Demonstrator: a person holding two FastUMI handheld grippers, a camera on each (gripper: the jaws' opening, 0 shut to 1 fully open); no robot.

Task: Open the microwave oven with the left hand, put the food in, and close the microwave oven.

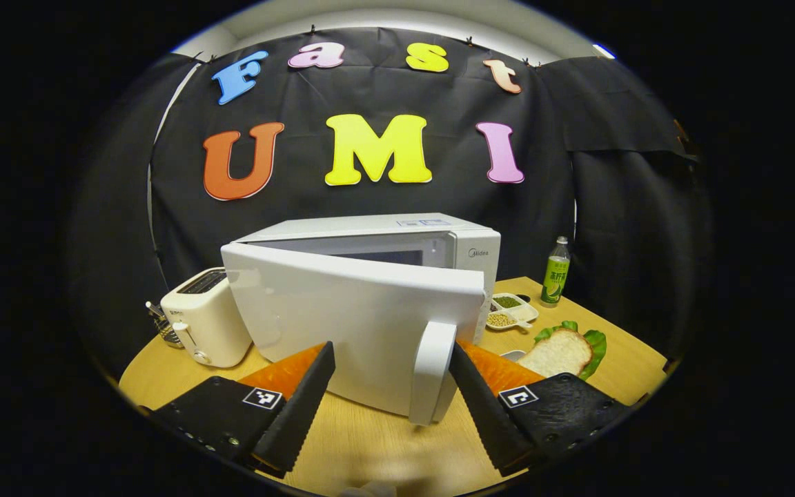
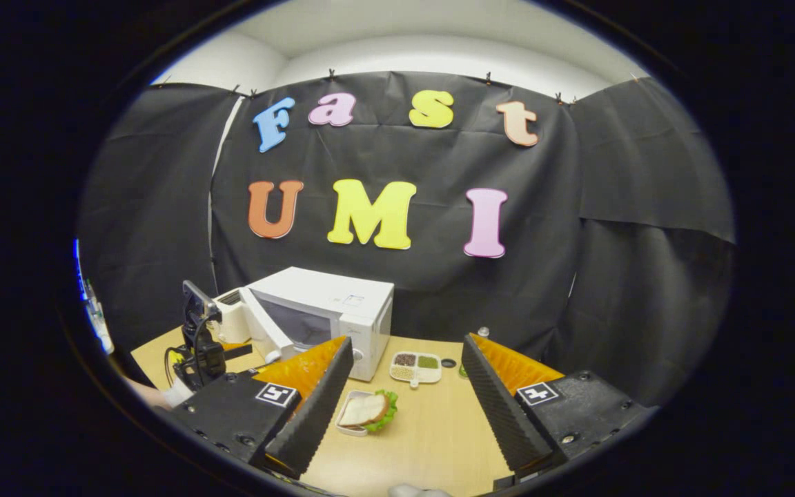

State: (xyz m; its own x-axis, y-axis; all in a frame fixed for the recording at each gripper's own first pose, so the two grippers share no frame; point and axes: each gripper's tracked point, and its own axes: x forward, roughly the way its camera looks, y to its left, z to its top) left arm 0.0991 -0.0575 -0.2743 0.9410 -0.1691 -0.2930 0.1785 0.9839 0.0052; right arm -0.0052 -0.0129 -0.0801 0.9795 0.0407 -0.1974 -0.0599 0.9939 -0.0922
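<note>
The white microwave (image 1: 370,276) stands on the wooden table (image 1: 370,449) with its door (image 1: 342,324) swung partly out toward me. Its white vertical handle (image 1: 432,369) stands between the fingers of my left gripper (image 1: 390,407), close to the right finger (image 1: 484,407); the jaws are wide apart. The food, a bread slice on lettuce (image 1: 562,351), lies on a small white plate to the microwave's right. In the right gripper view the microwave (image 2: 332,314) is at the left with its door (image 2: 263,331) ajar, and the sandwich (image 2: 366,411) lies just ahead of my open right gripper (image 2: 404,407), which holds nothing.
A white toaster (image 1: 204,317) sits left of the microwave. A divided dish of beans (image 1: 511,310) and a green bottle (image 1: 556,271) stand at the back right. The right gripper view has the left gripper (image 2: 197,338) and a hand at the table's left edge, and the bean dish (image 2: 416,366).
</note>
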